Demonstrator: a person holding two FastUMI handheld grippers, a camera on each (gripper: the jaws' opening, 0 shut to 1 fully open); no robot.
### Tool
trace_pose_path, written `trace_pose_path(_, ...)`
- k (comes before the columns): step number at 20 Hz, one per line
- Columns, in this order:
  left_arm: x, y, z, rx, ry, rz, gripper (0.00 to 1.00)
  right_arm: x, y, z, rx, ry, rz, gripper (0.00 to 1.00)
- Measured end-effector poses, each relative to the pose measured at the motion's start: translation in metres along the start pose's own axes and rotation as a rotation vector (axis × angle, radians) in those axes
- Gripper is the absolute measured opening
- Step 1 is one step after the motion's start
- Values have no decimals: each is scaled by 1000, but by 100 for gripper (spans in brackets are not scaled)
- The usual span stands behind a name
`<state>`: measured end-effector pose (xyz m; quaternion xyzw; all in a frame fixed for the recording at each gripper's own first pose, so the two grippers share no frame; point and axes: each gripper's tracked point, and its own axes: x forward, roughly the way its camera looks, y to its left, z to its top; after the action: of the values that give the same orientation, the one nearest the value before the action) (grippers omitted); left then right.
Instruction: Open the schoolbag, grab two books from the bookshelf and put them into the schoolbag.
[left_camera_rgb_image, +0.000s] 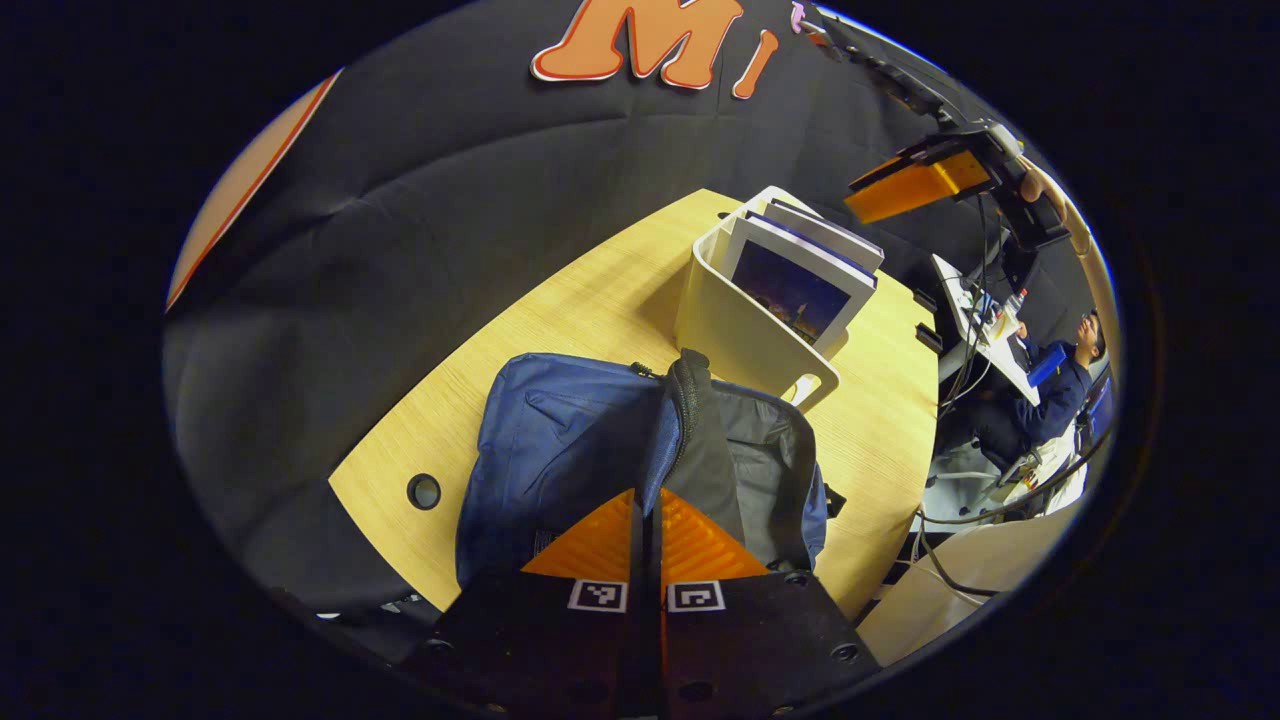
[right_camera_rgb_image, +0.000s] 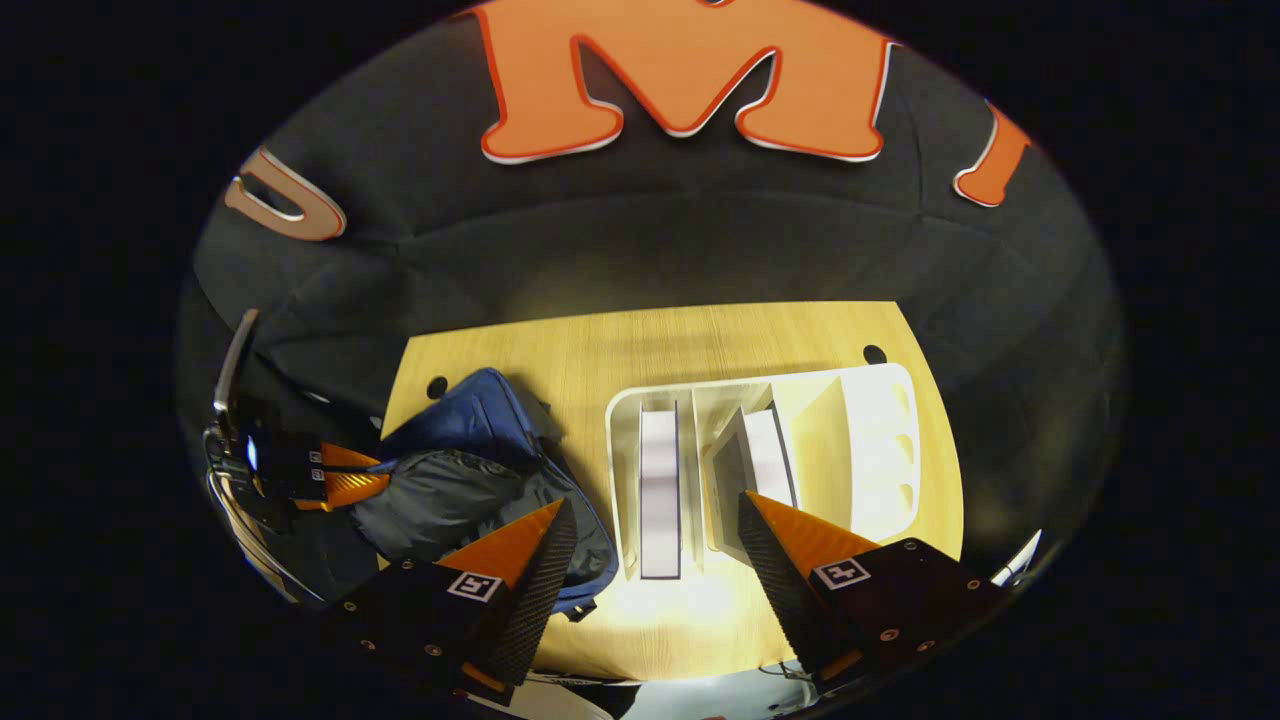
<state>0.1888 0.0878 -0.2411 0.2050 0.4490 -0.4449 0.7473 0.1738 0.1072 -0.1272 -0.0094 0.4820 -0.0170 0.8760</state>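
The blue schoolbag (left_camera_rgb_image: 550, 440) lies on the wooden table (left_camera_rgb_image: 560, 300) with its mouth unzipped, showing a grey lining (left_camera_rgb_image: 750, 450). My left gripper (left_camera_rgb_image: 645, 505) is shut on the edge of its opening flap and holds it up. In the right gripper view it (right_camera_rgb_image: 375, 475) grips the schoolbag (right_camera_rgb_image: 480, 420) from the left. A white bookshelf (left_camera_rgb_image: 740, 340) stands just behind the bag with two upright books (left_camera_rgb_image: 800, 290). My right gripper (right_camera_rgb_image: 650, 505) hangs open above the bookshelf (right_camera_rgb_image: 860, 430), fingers straddling one book (right_camera_rgb_image: 660, 480), the other book (right_camera_rgb_image: 770, 450) beside it. In the left gripper view the right gripper (left_camera_rgb_image: 870, 185) hovers above the shelf.
The table has cable holes (right_camera_rgb_image: 437, 386) (right_camera_rgb_image: 874, 354) near its back corners. The shelf's right compartment (right_camera_rgb_image: 830, 450) holds no books. Beyond the table's right edge a person (left_camera_rgb_image: 1060, 380) sits at a desk with cables around it.
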Motion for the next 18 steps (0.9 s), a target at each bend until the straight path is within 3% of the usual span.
trace_pose_path(7, 3, -3, -11, -19, -20, -19, 1, 62, 5, -21, -29, 168, -27, 97)
trace_pose_path(14, 8, -2, -18, -29, -18, -28, 1, 93, 5, -41, -30, 268, -45, 96)
trace_pose_path(17, 8, -4, -18, -26, -14, -30, 1, 90, 5, -46, -46, 285, -50, 33)
trace_pose_path(18, 8, -3, -17, -26, -16, -29, 1, 90, 6, -46, -56, 287, -47, 32)
